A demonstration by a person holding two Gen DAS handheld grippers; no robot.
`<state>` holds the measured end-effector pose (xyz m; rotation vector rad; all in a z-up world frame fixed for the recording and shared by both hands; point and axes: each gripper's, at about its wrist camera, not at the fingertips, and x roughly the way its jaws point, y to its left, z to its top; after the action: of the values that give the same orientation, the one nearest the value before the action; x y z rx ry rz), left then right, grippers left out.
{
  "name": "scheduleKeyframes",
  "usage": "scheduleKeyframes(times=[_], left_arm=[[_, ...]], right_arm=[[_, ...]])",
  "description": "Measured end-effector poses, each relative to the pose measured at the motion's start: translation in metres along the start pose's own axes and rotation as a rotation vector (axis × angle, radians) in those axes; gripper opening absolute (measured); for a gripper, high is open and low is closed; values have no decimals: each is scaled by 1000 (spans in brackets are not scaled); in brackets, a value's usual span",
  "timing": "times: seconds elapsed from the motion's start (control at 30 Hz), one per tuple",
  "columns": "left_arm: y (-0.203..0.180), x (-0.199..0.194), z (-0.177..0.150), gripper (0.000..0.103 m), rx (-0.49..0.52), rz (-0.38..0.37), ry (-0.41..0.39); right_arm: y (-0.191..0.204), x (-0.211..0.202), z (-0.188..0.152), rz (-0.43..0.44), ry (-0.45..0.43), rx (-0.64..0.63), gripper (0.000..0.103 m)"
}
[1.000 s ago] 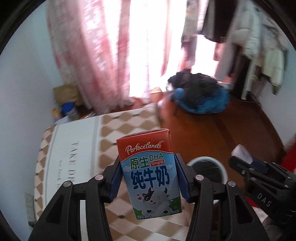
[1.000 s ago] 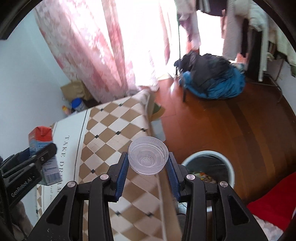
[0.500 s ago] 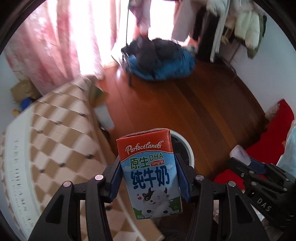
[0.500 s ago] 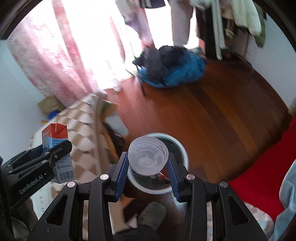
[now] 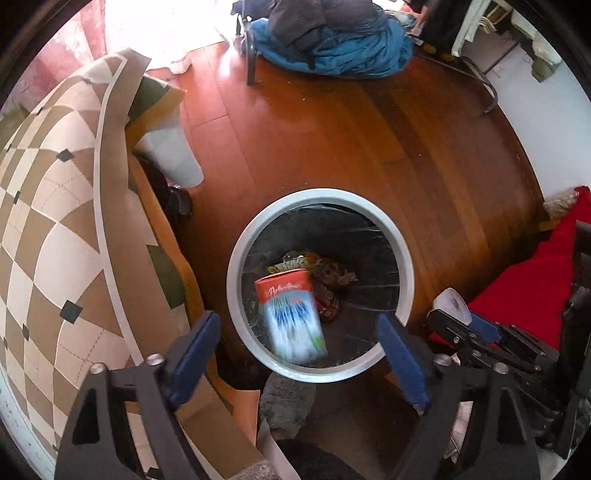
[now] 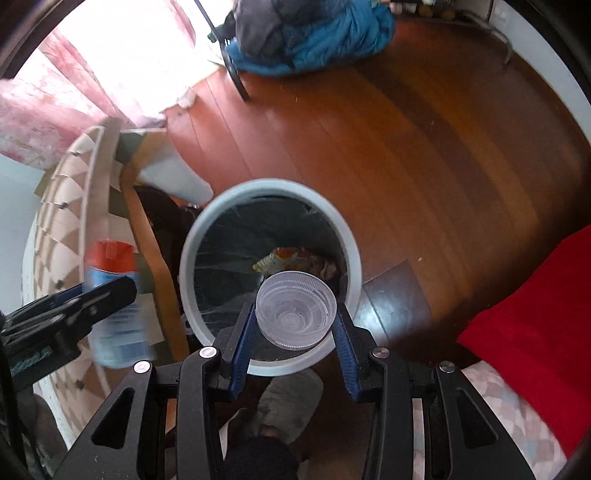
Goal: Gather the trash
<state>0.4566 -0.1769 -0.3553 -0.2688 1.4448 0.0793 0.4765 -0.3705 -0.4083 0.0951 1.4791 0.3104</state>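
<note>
A round bin (image 5: 400,243) with a pale rim and black liner stands on the wooden floor; it also shows in the right wrist view (image 6: 347,236). My left gripper (image 5: 299,350) is open above it. The red, blue and white milk carton (image 5: 291,317) is blurred, free of the fingers, over the bin's mouth; it also shows in the right wrist view (image 6: 114,295). My right gripper (image 6: 295,332) is shut on a clear plastic cup (image 6: 295,308) above the bin's near rim. Wrappers (image 5: 325,269) lie inside the bin.
A table with a checkered brown and cream cloth (image 5: 48,221) stands left of the bin. A pale bucket (image 5: 170,155) sits by it. A blue and dark clothes pile (image 5: 332,33) lies far across the floor. A red cloth (image 6: 524,321) is at right. A grey slipper (image 6: 288,402) is below the bin.
Both grippers swung from the table to above the bin. My left gripper opened and let go of the milk carton, which is dropping. The right gripper still holds the cup.
</note>
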Motion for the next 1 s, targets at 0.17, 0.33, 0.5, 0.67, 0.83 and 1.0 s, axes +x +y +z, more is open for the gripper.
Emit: scheduleKeyframes(times=[0.17, 0.33, 0.5, 0.67, 0.83, 1.0], left_arm=[[6, -12, -11, 97, -8, 33, -12], [12, -32, -29, 97, -2, 81, -37], [14, -61, -52, 98, -2, 103, -56], [8, -98, -74, 98, 6, 90, -81], [3, -153, -97, 98, 21, 56, -141], [-3, -205, -116, 98, 42, 16, -210]], right_arm=[[-3, 20, 5, 5, 43, 17, 64], [0, 10, -1, -4, 40, 25, 80], [6, -19, -13, -25, 45, -3, 103], [24, -60, -34, -41, 40, -40, 103], [34, -108, -56, -26, 9, -56, 103], [44, -170, -77, 16, -51, -60, 103]])
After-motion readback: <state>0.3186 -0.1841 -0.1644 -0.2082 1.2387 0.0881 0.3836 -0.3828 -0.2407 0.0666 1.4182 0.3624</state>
